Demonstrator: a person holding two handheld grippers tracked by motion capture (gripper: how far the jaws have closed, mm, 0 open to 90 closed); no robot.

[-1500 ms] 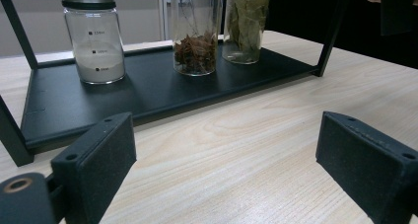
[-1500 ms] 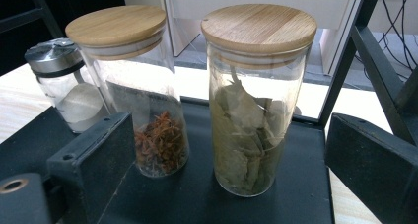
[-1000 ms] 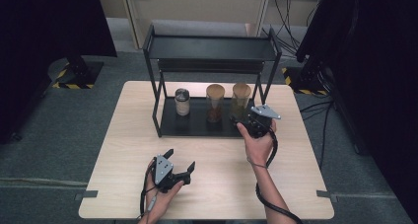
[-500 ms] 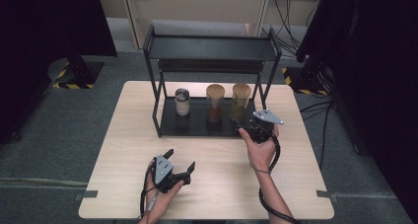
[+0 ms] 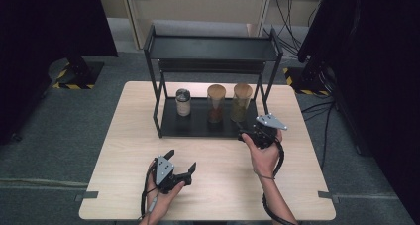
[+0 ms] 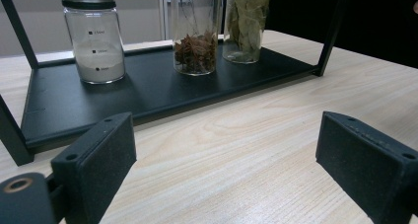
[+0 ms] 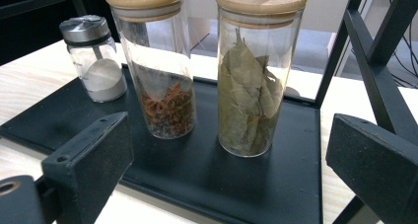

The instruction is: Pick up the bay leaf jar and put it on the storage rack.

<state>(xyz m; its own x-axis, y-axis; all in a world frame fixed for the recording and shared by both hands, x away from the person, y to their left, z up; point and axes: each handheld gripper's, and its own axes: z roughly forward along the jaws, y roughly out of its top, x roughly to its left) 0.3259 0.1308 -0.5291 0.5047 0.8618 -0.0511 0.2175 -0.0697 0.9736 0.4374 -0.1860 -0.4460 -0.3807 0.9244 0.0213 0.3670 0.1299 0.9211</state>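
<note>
On the wooden table (image 5: 124, 150) a black rack (image 5: 198, 126) holds three jars, and the right gripper (image 7: 226, 169) hangs wide open, holding nothing, just before the leaf jar (image 7: 256, 76).

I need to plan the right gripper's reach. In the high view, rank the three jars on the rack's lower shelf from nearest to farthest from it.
From the right gripper:
1. Bay leaf jar, right end of the shelf, just beyond it.
2. Star anise jar, middle.
3. Steel-capped white powder jar, left end.
</note>
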